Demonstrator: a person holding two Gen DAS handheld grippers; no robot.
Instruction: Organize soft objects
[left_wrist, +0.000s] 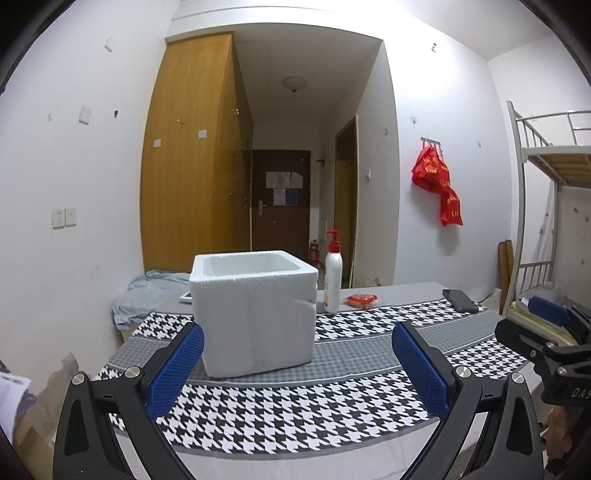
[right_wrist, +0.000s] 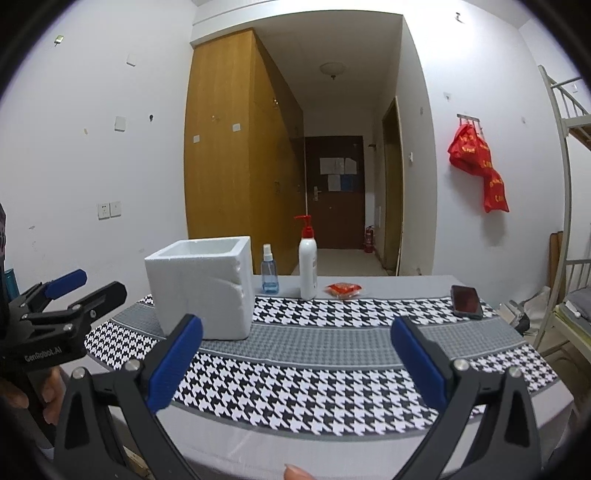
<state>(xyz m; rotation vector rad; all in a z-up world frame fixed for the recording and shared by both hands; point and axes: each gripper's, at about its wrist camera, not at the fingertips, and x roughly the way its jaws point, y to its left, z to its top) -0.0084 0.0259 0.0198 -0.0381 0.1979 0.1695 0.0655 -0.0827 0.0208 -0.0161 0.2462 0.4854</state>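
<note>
We've got both the left gripper (left_wrist: 297, 345) and right gripper (right_wrist: 296, 341) spread wide, empty. Red packet (right_wrist: 343, 289) sits at 12 o'clock beside the lotion bottle (right_wrist: 308, 264); reach sloppily and we'd probably topple it.

Matt foam box (left_wrist: 255, 314), woven cloth (left_wrist: 332, 402)

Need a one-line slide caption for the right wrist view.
Open right gripper over the houndstooth cloth, facing foam box, spray bottle, pump bottle, red packet and phone.
</note>
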